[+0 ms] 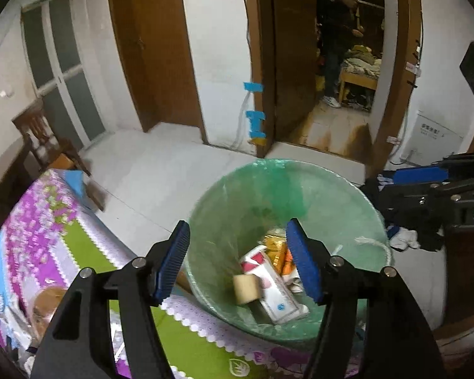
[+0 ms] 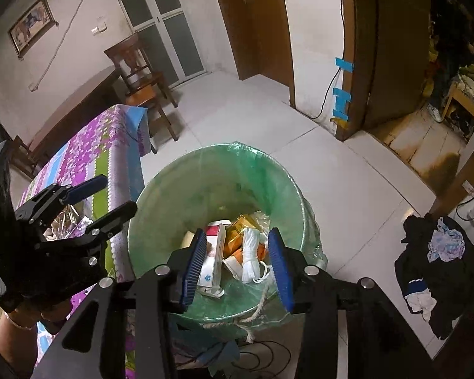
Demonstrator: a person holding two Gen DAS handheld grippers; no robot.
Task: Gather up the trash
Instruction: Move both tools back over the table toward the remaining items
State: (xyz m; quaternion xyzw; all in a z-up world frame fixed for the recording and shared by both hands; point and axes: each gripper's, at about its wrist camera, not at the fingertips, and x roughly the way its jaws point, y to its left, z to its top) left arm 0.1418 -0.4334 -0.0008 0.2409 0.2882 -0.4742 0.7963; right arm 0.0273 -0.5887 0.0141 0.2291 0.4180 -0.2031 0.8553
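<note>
Directly below both your empty, spread grippers, left gripper (image 1: 238, 260) and right gripper (image 2: 237, 263), sits the bin (image 2: 161, 189); remaining trash lies leftward on the table (image 1: 85, 240), nearer your left.

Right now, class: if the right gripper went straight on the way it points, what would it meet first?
Probably the trash in the green-lined bin: the open right gripper aims at the white rope bundle, though depth is unclear.

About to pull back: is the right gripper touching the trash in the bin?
Apart. The right wrist view shows the right gripper open and empty above the trash bin.
</note>
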